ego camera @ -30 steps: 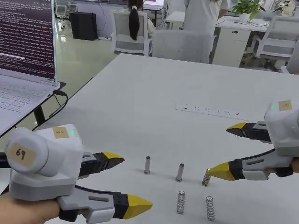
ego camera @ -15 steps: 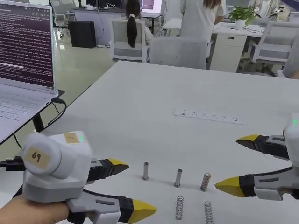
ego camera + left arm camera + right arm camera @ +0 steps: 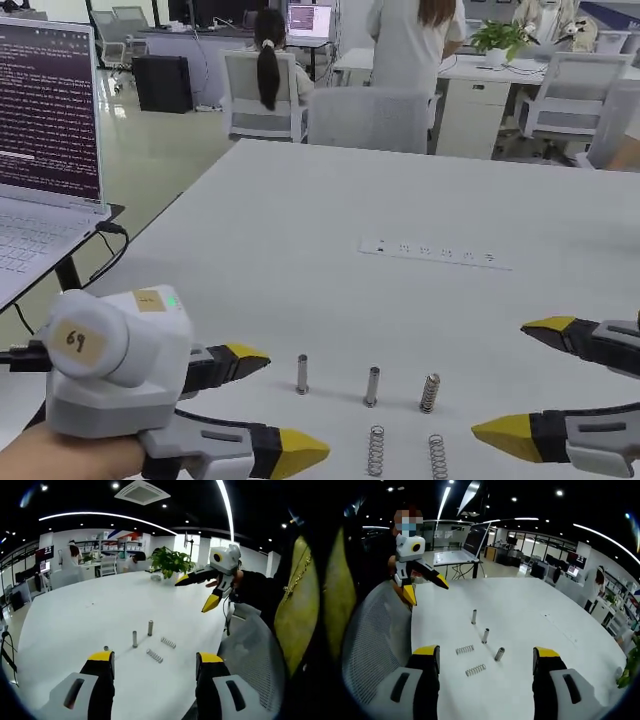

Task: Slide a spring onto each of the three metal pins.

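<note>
1. a laptop [image 3: 40,150] is sitting open at the far left, just off the edge of the white table [image 3: 300,220]. its screen is showing lines of text.
2. the left gripper [image 3: 295,402] is hovering at the near left, over the table. its two yellow-tipped jaws are standing wide apart and are holding nothing.
3. to the right of it, three metal pins are standing upright in a row on the table. the left pin [image 3: 302,374] is bare, and the middle pin [image 3: 372,386] is bare too.
4. the right pin [image 3: 433,379] is leaning a little, and the first spring [image 3: 429,398] is sitting around it.
5. two more springs are lying flat on the table, nearer than the pins. the left loose spring [image 3: 376,450] is lying near the middle pin. the right loose spring [image 3: 437,455] is lying near the right pin. they are not touching each other or the pins.
6. a white power strip [image 3: 435,254] is lying farther back on the table, well apart from the pins.
7. the right gripper [image 3: 500,378] is hovering at the near right, beside the row of pins. its jaws are gaping wide too, with nothing between them, and they are not touching any pin or spring.
</note>
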Demonstrator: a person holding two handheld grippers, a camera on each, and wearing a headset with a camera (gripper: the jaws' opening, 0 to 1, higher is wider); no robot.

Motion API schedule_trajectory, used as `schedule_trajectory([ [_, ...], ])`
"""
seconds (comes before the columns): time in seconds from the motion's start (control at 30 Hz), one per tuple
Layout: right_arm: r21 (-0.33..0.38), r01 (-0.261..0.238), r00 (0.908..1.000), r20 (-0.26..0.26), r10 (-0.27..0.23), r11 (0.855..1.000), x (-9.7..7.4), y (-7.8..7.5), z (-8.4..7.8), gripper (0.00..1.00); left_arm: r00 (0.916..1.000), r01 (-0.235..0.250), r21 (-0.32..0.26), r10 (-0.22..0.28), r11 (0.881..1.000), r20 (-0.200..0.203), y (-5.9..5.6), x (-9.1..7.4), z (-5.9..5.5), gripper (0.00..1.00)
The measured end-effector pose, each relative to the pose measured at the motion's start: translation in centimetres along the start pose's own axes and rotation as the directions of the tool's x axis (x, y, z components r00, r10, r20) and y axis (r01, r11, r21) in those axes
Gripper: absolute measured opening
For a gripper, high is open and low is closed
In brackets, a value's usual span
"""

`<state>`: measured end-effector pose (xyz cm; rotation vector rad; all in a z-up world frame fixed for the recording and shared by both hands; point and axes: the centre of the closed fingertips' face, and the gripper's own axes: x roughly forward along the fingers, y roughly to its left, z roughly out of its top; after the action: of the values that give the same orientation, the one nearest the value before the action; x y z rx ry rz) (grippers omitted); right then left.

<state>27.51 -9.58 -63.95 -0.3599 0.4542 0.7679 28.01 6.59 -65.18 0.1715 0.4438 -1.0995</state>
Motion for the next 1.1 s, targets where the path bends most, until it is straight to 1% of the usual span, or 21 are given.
schedule_trajectory([
  [0.07,0.019,0.003,1.0,0.009,-0.003,1.0,-0.2,0.0,-0.5,0.75,0.9999,0.006,0.002,-0.006,1.0,-0.009,-0.1,0.2,0.0,0.62],
  [0.2,0.027,0.005,1.0,0.001,-0.005,1.0,-0.6,0.4,-1.4,0.75,0.9995,0.014,0.007,-0.014,1.0,-0.027,-0.2,0.9,0.0,0.61],
  [0.33,0.041,0.016,0.9998,0.01,-0.017,0.999,-1.1,0.6,-1.6,0.74,0.9983,0.022,0.015,-0.022,1.0,-0.054,-0.5,2.1,0.0,0.6],
  [0.37,0.043,0.02,0.9997,0.012,-0.021,0.999,-1.2,0.5,-1.6,0.75,0.9974,0.024,0.021,-0.022,0.999,-0.068,-0.5,2.4,-0.2,0.6],
  [0.4,0.046,0.023,0.9996,0.016,-0.023,0.999,-1.2,0.5,-1.5,0.75,0.9953,0.032,0.032,-0.029,0.999,-0.093,-0.6,2.8,-0.5,0.6],
  [0.47,0.047,0.025,0.9995,0.019,-0.026,0.999,-1.3,0.4,-1.5,0.74,0.991,0.049,0.047,-0.043,0.998,-0.127,-0.8,3.6,-1.1,0.6],
  [0.5,0.047,0.027,0.9994,0.019,-0.028,0.999,-1.3,0.3,-1.5,0.74,0.9901,0.052,0.051,-0.044,0.997,-0.133,-0.9,4.0,-1.1,0.6],
  [0.57,0.048,0.028,0.9994,0.021,-0.029,0.998,-1.3,0.2,-1.6,0.74,0.9879,0.069,0.046,-0.061,0.997,-0.143,-1.3,5.0,-1.3,0.6],
  [0.6,0.049,0.028,0.9993,0.022,-0.029,0.998,-1.3,0.1,-1.6,0.74,0.9875,0.071,0.042,-0.064,0.997,-0.144,-1.4,5.4,-1.4,0.59],
  [0.67,0.05,0.026,0.9994,0.022,-0.027,0.998,-1.3,0.1,-1.7,0.74,0.9818,0.094,0.025,-0.089,0.995,-0.168,-1.7,6.2,-2.1,0.57],
  [0.7,0.051,0.023,0.9995,0.021,-0.024,0.998,-1.2,0.2,-1.8,0.74,0.9777,0.104,0.009,-0.101,0.995,-0.184,-1.8,6.8,-2.7,0.56],
  [0.8,0.052,0.017,0.9997,0.015,-0.018,0.998,-1.1,0.2,-2.1,0.74,0.9738,0.104,-0.008,-0.103,0.995,-0.202,-1.7,7.8,-3.5,0.55],
  [0.9,0.053,0.017,0.9998,0.013,-0.018,0.998,-1.1,0.2,-2.0,0.74,0.9729,0.098,-0.016,-0.099,0.995,-0.209,-1.6,8.5,-3.9,0.54],
  [0.93,0.053,0.017,0.9998,0.012,-0.018,0.998,-1.0,0.1,-2.0,0.74,0.973,0.083,-0.023,-0.086,0.996,-0.214,-1.4,8.7,-4.1,0.53],
  [0.97,0.051,0.017,0.9998,0.011,-0.017,0.999,-1.0,0.1,-2.0,0.74,0.9711,0.074,-0.04,-0.081,0.996,-0.225,-1.2,9.0,-4.4,0.51],
  [1.0,0.05,0.015,0.9998,0.011,-0.016,0.999,-0.9,0.1,-1.9,0.74,0.9708,0.069,-0.048,-0.078,0.996,-0.227,-1.2,9.4,-4.5,0.5],
  [1.07,0.051,0.012,0.9998,0.013,-0.013,0.999,-0.8,0.2,-1.9,0.74,0.9712,0.041,-0.04,-0.049,0.998,-0.233,-1.0,9.9,-4.7,0.46],
  [1.1,0.05,0.012,0.9999,0.012,-0.013,0.999,-0.8,0.2,-1.9,0.74,0.9682,0.04,-0.029,-0.046,0.999,-0.246,-0.9,10.2,-5.0,0.45],
])
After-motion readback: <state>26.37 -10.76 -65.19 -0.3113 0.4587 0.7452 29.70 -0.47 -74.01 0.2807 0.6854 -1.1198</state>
